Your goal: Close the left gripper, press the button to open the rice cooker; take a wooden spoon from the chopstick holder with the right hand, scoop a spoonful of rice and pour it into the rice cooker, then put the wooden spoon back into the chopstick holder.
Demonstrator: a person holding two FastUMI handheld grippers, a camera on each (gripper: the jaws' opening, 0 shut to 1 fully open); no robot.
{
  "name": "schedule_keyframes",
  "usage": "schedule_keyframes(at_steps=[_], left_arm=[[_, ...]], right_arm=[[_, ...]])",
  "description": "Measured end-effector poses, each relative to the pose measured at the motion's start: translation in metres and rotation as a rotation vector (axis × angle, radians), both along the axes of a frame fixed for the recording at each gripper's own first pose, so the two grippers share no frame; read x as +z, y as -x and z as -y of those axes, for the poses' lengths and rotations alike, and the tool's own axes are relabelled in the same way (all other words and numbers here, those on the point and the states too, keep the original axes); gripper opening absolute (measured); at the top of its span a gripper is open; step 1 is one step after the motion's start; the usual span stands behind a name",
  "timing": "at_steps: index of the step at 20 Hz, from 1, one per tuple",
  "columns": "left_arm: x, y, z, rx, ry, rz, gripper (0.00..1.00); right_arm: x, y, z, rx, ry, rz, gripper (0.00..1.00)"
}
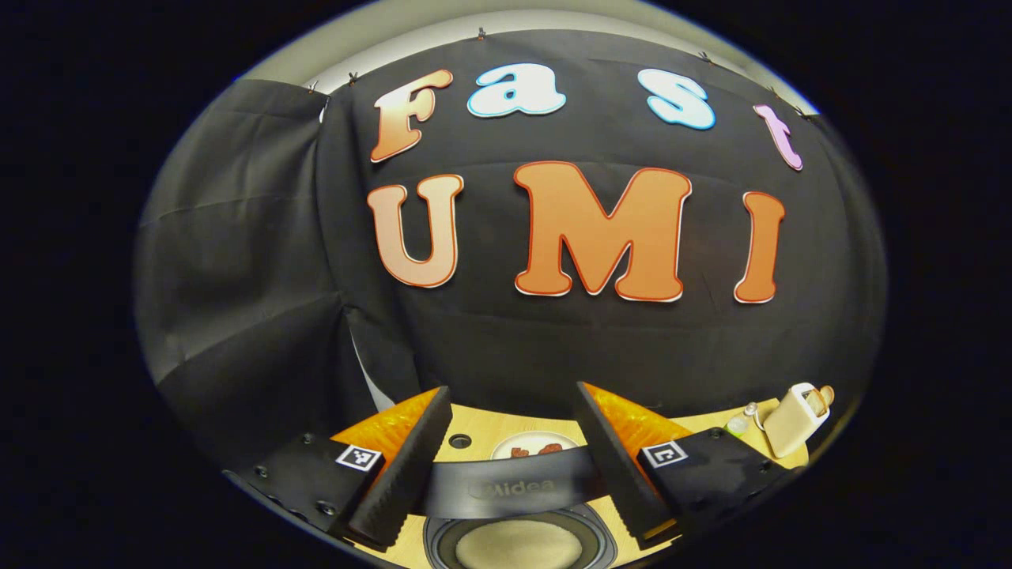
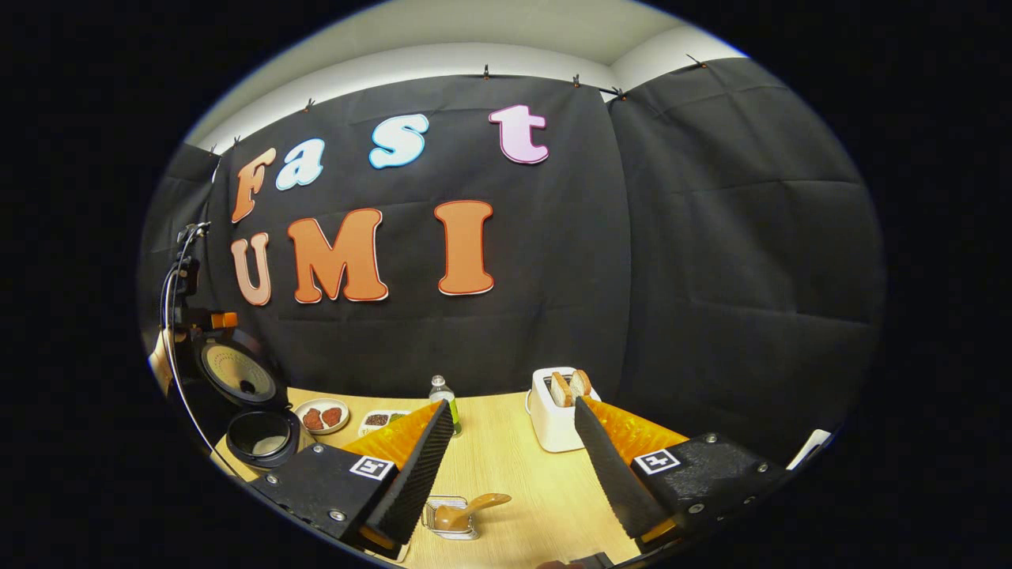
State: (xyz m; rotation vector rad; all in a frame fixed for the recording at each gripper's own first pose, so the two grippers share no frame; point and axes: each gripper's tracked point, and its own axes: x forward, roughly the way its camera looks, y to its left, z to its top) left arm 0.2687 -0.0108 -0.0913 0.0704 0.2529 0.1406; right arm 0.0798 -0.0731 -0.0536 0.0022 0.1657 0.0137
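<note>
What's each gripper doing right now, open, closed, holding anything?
Left gripper: open, empty, above the open rice cooker.
Right gripper: open, empty, above the wooden spoon.

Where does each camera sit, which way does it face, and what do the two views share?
Left gripper view: rides on the left claw, above the open rice cooker, facing the booth wall; its own two fingers show, spread.
Right gripper view: rides on the right claw, over the table, above the wooden spoon in its holder; own fingers spread.
Shared: rice cooker, toaster, bottle.
</note>
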Motion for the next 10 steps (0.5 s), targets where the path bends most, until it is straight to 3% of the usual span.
schedule_keyframes(at_steps=[10], left_arm=[[-0.078,0.108,0.033,-0.006,0.035,-0.067,0.98]], right_arm=[[-0.017,-0.007,-0.022,0.105,0.003,-0.033,0.95]])
